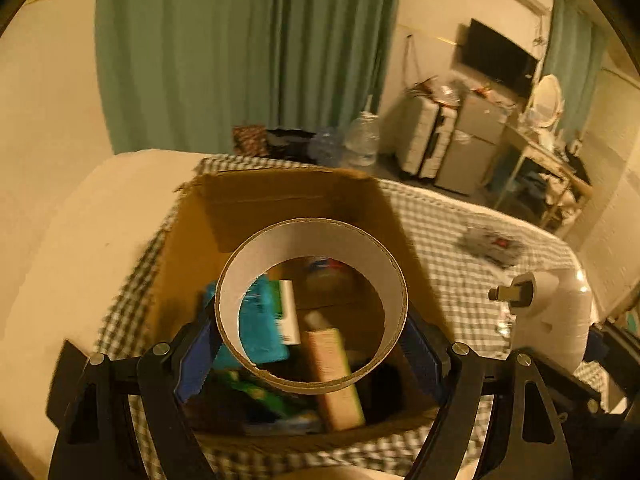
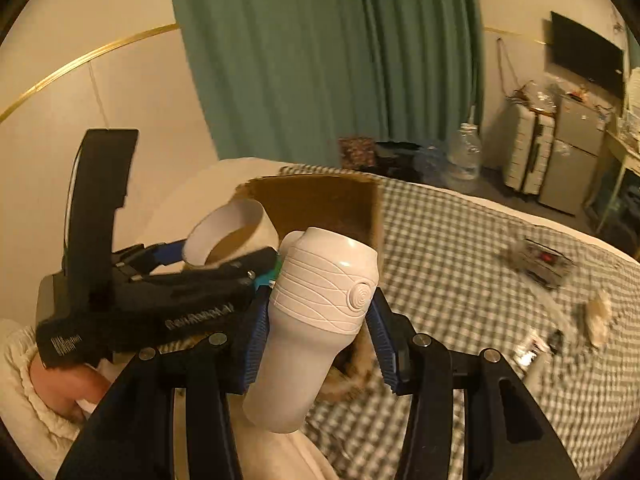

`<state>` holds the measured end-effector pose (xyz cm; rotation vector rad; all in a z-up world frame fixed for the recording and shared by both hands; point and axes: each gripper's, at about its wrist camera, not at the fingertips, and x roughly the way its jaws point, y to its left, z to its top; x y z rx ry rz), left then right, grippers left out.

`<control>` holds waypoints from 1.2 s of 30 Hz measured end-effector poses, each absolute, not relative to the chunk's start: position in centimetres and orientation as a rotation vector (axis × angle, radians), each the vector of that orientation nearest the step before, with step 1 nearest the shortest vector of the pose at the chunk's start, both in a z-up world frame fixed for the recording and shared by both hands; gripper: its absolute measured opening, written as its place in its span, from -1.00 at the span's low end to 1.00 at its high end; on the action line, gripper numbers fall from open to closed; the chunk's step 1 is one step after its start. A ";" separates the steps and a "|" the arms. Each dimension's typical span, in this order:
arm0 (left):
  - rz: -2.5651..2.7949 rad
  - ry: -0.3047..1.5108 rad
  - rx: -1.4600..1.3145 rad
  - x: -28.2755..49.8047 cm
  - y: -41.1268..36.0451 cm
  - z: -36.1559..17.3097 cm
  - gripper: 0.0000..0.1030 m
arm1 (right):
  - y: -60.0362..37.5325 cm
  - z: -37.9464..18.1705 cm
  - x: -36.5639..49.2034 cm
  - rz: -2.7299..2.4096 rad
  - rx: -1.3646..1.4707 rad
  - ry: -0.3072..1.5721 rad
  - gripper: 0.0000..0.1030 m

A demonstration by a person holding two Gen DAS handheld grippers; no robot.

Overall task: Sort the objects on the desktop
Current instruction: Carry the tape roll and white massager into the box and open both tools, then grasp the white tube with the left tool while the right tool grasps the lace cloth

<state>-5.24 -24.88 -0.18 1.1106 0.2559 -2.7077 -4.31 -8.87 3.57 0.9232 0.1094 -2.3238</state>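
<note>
Cardboard walls frame the near middle of the left wrist view: an open cardboard box point(image 1: 248, 208) stands on the checked tablecloth point(image 1: 452, 240), its far flap upright and its right wall running toward the camera. The left gripper point(image 1: 312, 344) hangs over the box mouth, its blue pads pinching a tape roll core point(image 1: 312, 256) from either side, so the ring sits above the things already inside: a teal packet point(image 1: 260, 328), a tan tube point(image 1: 336, 376) and something green, blurred. To the right, just beyond the box's right wall, the right gripper point(image 2: 316, 320) clamps a white bottle point(image 2: 320, 296) between its blue pads; the bottle tilts, cap end toward the box. In the right wrist view the left gripper point(image 2: 224, 256) lies close on the left, nearly touching the bottle's cap. Right of the box the cloth is open as far as a small grey packet point(image 1: 492, 246) and scattered scraps point(image 2: 596, 316) farther right.
</note>
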 end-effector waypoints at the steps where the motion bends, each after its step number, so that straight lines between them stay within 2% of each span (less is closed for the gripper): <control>1: -2.696 0.236 1.114 -5.5 -25.2 -0.5 0.63 | -9.0 3.3 -4.6 -2.321 0.925 0.107 -0.09; 5: -2.671 0.206 1.105 -6.2 -25.7 -1.6 0.73 | -9.7 1.8 -6.8 -2.291 0.938 0.075 -0.08; 6: -2.659 0.195 1.100 -6.3 -25.6 -1.9 0.84 | -9.6 1.7 -7.2 -2.300 0.935 0.081 0.04; 7: -2.645 0.183 1.094 -6.3 -25.6 -2.0 0.96 | -9.5 1.7 -7.6 -2.332 0.946 0.091 0.24; 9: -2.623 0.168 1.092 -6.2 -25.9 -2.4 0.99 | -8.7 2.1 -7.9 -2.360 0.933 0.044 0.41; 16: -2.647 0.200 1.110 -5.9 -23.8 -1.2 0.99 | -0.9 3.4 -9.6 -2.520 0.892 -0.065 0.43; 21: -2.781 0.212 1.105 -5.9 -16.8 0.1 1.00 | 8.0 3.4 -10.0 -2.696 0.895 -0.120 0.43; 23: -2.841 0.207 1.153 -6.2 -12.9 -0.4 1.00 | 11.7 2.6 -10.1 -2.806 0.901 -0.125 0.51; 24: -2.868 0.208 1.195 -6.4 -11.2 -0.9 1.00 | 13.7 2.0 -10.1 -2.854 0.895 -0.135 0.70; 25: -2.901 0.203 1.236 -6.6 -8.7 -1.8 1.00 | 15.4 1.3 -10.2 -2.885 0.892 -0.147 0.79; 29: -2.936 0.063 1.340 -7.7 -1.6 -5.6 1.00 | 21.0 -2.2 -11.1 -2.912 0.982 -0.253 0.80; 33: -2.938 -0.030 1.433 -9.0 3.2 -10.2 1.00 | 25.3 -7.1 -12.2 -2.834 1.109 -0.500 0.80; 35: -2.928 -0.068 1.479 -10.3 5.0 -12.3 0.92 | 26.7 -9.1 -13.3 -2.763 1.151 -0.625 0.80; 36: -2.913 -0.085 1.516 -10.8 5.7 -13.4 0.68 | 27.1 -9.5 -13.7 -2.756 1.149 -0.668 0.80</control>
